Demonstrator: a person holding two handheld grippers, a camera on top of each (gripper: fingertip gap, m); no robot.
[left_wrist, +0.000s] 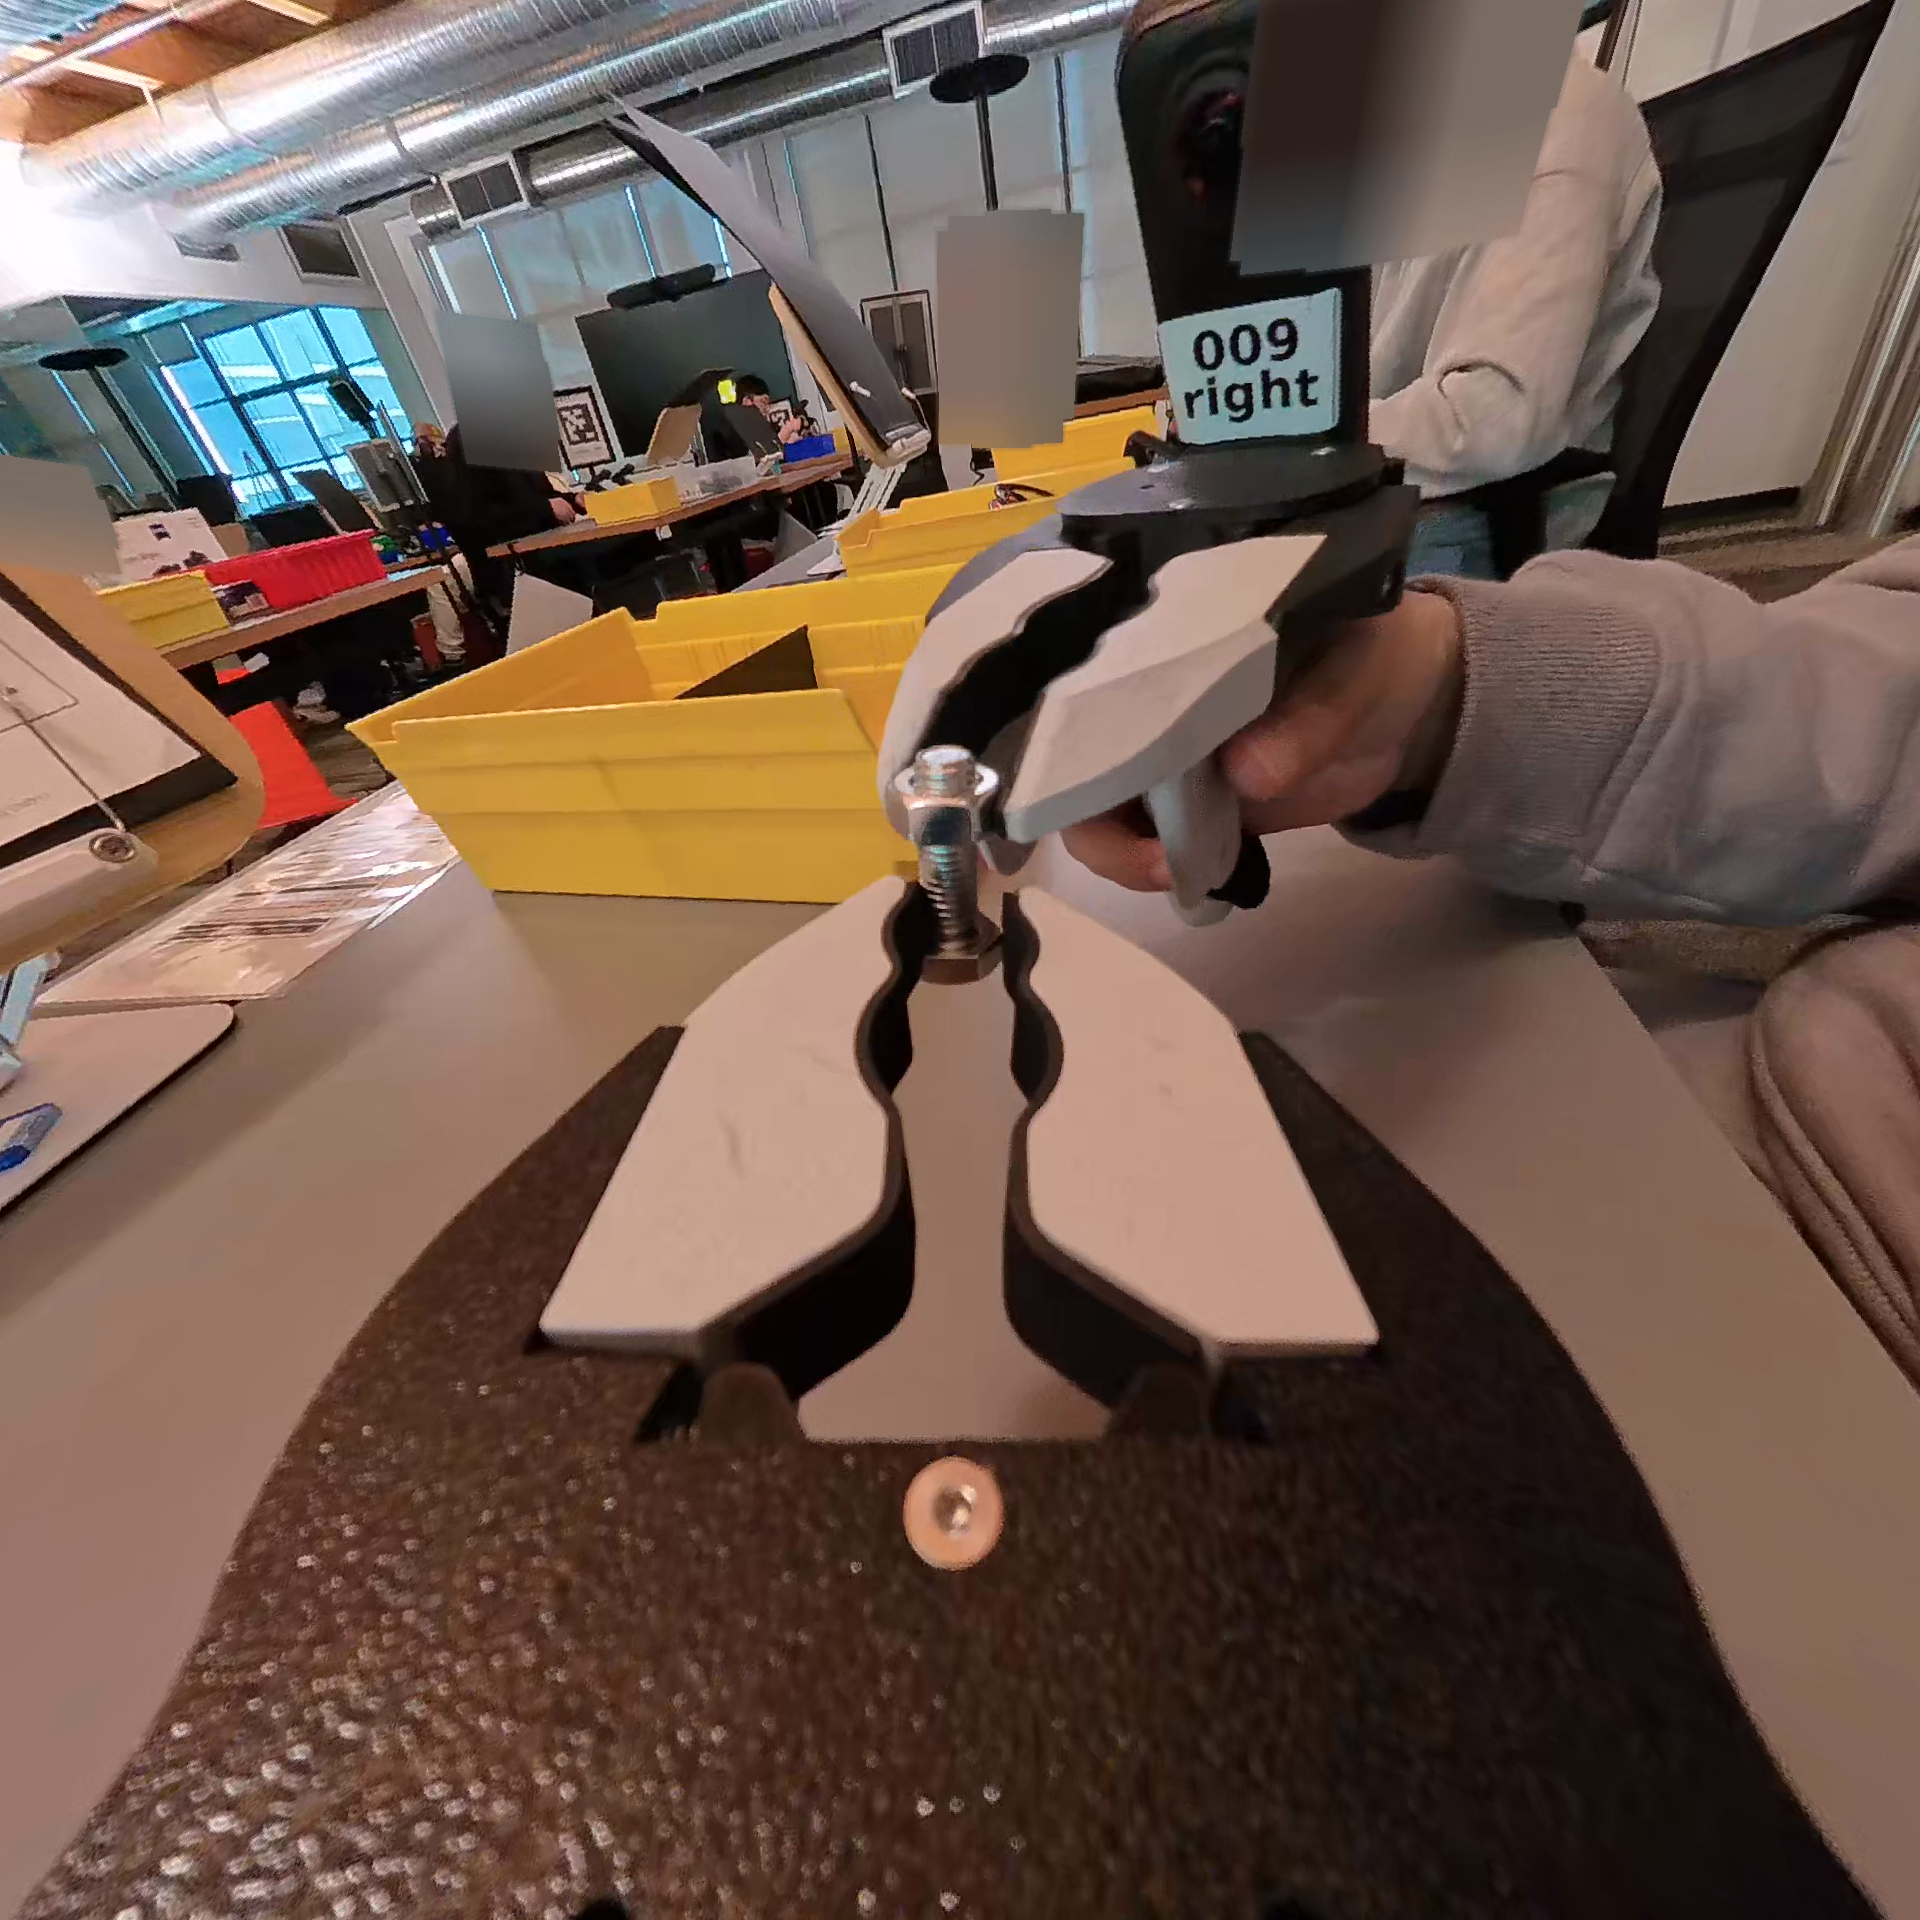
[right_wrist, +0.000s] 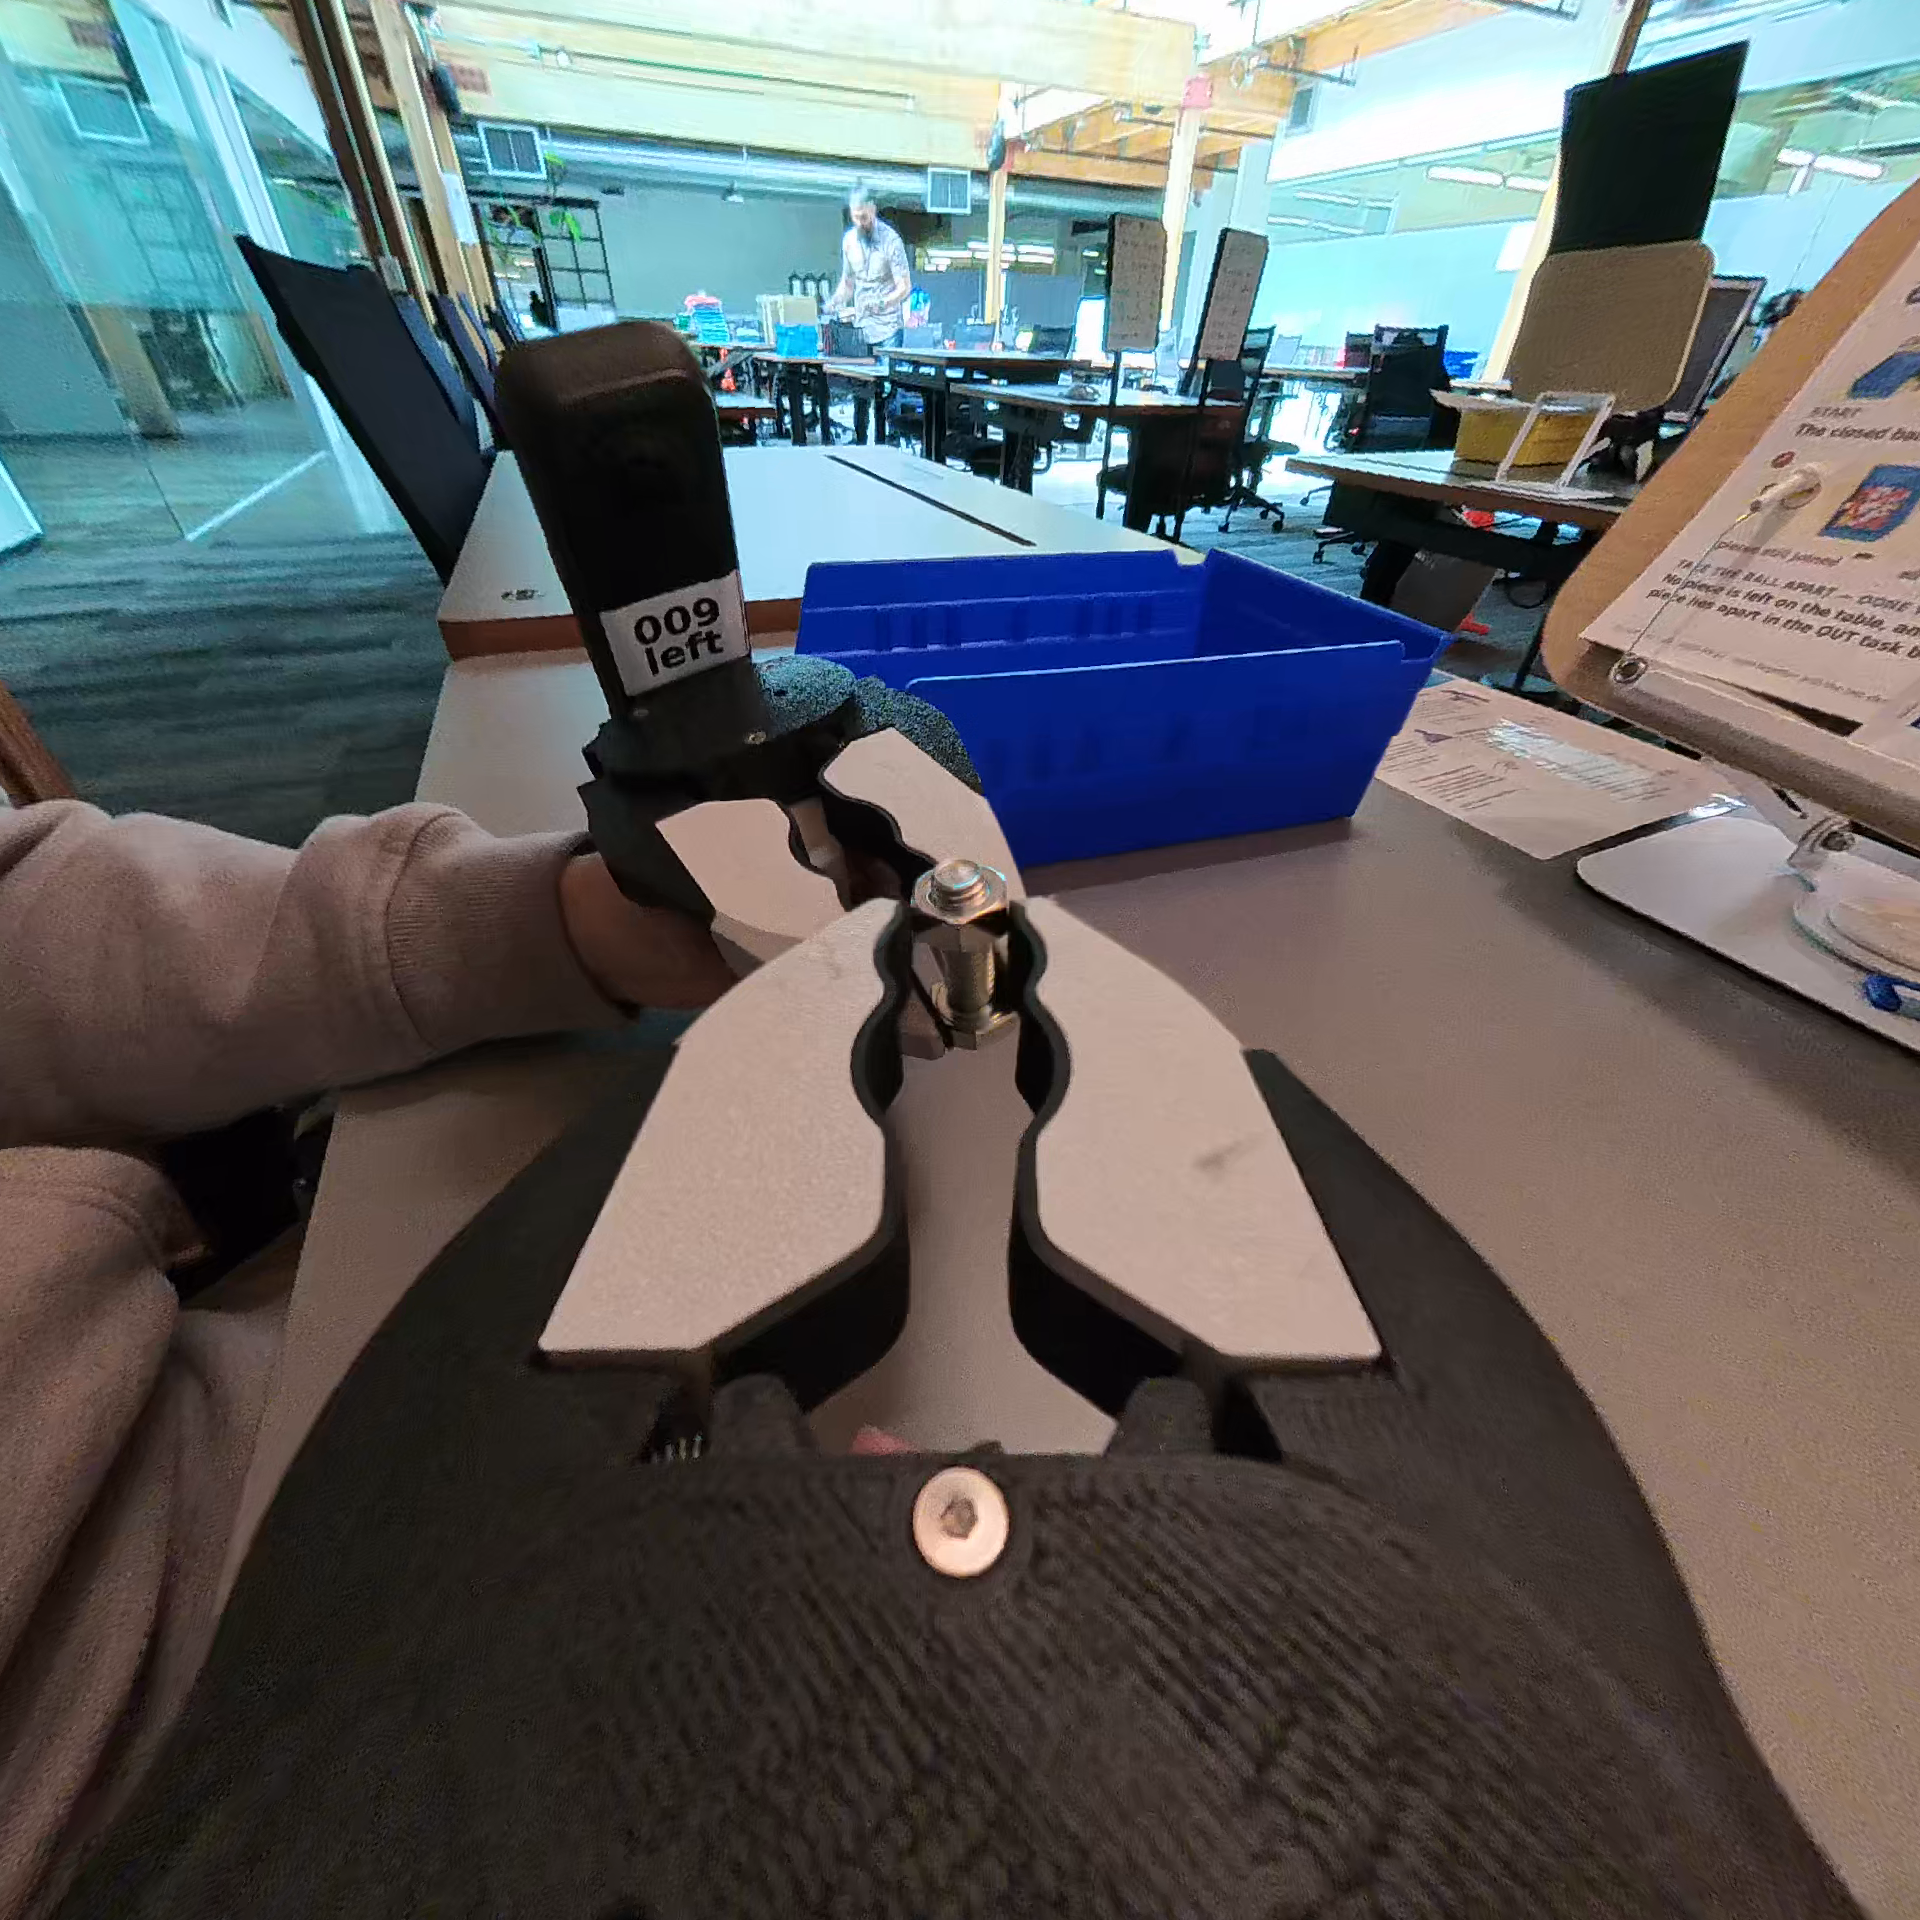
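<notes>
— On the grey desk (left_wrist: 312, 1091), what stands largest?
— Yellow bin (left_wrist: 644, 779) and blue bin (right_wrist: 1122, 675), behind both tongs.
— Left tongs (left_wrist: 951, 940)?
— Pinching the bolt (left_wrist: 943, 883) by its head, steadying it upright.
— Right tongs (right_wrist: 961, 935)?
— Clamped on the nut (right_wrist: 958, 920) near the bolt's tip, seemingly placed for turning.

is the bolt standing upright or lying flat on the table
Upright. The bolt stands vertical, head at the bottom between the left gripper's fingertips, nut at its top end.
</notes>
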